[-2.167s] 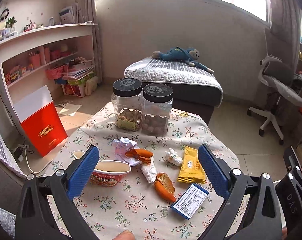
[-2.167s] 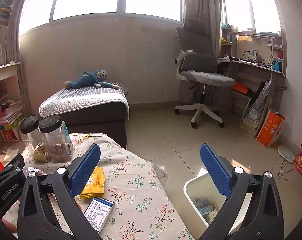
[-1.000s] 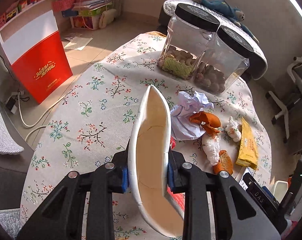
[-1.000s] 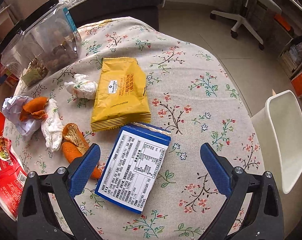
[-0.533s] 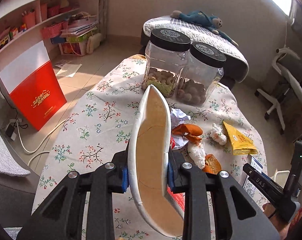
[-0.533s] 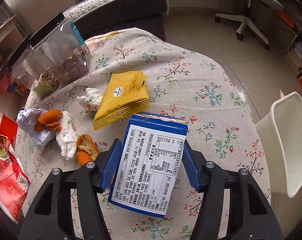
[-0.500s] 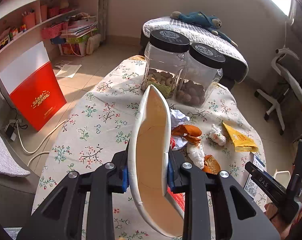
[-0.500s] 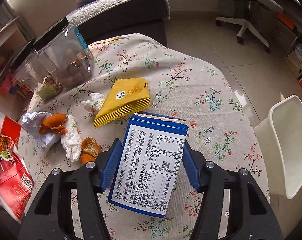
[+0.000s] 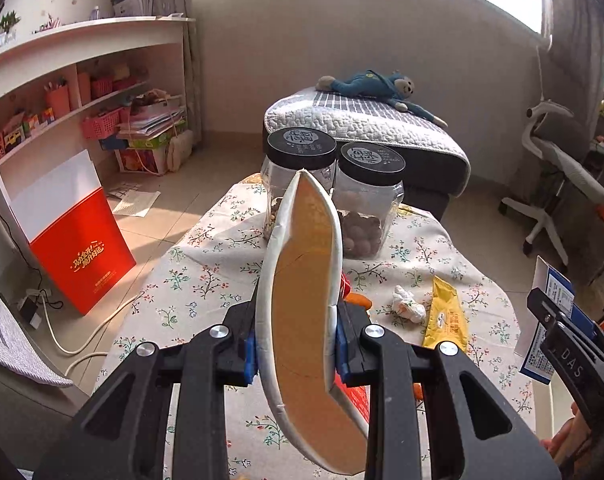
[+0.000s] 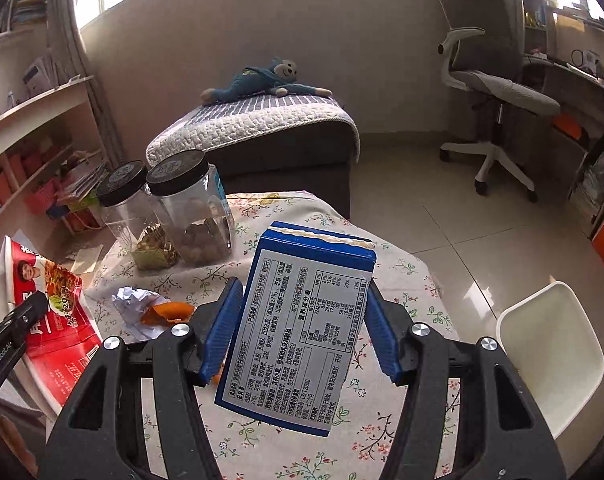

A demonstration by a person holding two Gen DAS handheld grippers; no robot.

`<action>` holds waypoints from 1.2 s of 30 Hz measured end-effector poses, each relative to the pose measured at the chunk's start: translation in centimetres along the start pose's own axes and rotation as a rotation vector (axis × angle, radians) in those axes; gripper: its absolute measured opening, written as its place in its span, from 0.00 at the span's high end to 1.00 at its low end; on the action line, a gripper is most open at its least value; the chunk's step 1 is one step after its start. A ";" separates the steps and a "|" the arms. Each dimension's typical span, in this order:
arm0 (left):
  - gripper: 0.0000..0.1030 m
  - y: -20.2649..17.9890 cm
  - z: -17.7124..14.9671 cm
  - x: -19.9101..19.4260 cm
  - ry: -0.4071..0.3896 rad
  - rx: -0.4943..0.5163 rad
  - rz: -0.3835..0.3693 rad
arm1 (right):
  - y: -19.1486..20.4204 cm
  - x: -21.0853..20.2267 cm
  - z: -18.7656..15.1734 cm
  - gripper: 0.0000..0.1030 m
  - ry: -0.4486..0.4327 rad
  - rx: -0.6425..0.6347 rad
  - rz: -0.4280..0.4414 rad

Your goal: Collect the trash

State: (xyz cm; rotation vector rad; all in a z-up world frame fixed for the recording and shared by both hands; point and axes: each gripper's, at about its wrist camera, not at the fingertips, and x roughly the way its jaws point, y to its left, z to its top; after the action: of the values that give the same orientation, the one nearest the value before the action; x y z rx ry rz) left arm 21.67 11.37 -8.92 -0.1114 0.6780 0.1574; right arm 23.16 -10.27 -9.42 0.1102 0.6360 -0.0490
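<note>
I had the instant-noodle bowl (image 9: 302,320) clamped in my left gripper (image 9: 296,348), the blue fingers (image 9: 249,354) squeezing its paper rim flat so the tan inside faced the camera; its red printed wall (image 10: 58,320) showed at the left edge of my right view, lifted off the table (image 9: 206,280). My right gripper (image 10: 300,336) was closed on the blue box (image 10: 298,332), fingers (image 10: 218,332) pressed to its two long sides, the white nutrition label toward the lens, and it too hung above the cloth.

Below them on the flowered table lay the rest of the litter: a yellow wrapper (image 9: 445,316), a small white tissue wad (image 9: 407,304) just beside it, a crumpled paper ball (image 10: 132,306) touching an orange peel (image 10: 170,312). More peel may have sat under the box, but it was mostly hidden.

Two black-lidded jars (image 10: 174,216) stood side by side at the far edge. A white bin (image 10: 549,348) stood on the floor just beside the table at my right. Beyond were a bed (image 10: 262,128) with a blue plush monkey (image 10: 262,78) on it, an office chair (image 10: 497,92), and a shelf unit (image 9: 74,92) with a red bag (image 9: 70,240) leaning on it.
</note>
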 end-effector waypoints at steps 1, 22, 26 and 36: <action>0.72 -0.3 0.0 -0.3 -0.018 0.009 0.002 | 0.0 -0.2 0.1 0.45 -0.014 -0.005 -0.002; 0.72 -7.4 -0.2 -2.8 -0.142 0.090 -0.039 | -2.0 -5.1 0.7 0.45 -0.222 -0.119 -0.105; 0.72 -8.8 -0.5 -3.0 -0.144 0.101 -0.061 | -3.4 -5.6 0.8 0.45 -0.229 -0.112 -0.123; 0.72 -13.0 -1.0 -3.5 -0.139 0.136 -0.121 | -7.5 -6.8 1.1 0.44 -0.252 -0.084 -0.185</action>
State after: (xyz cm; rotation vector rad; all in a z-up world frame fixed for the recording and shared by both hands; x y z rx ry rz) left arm 20.73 -1.97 -6.84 -0.0110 0.5402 0.0024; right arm 17.75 -17.75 -5.12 -0.0362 0.3943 -0.2110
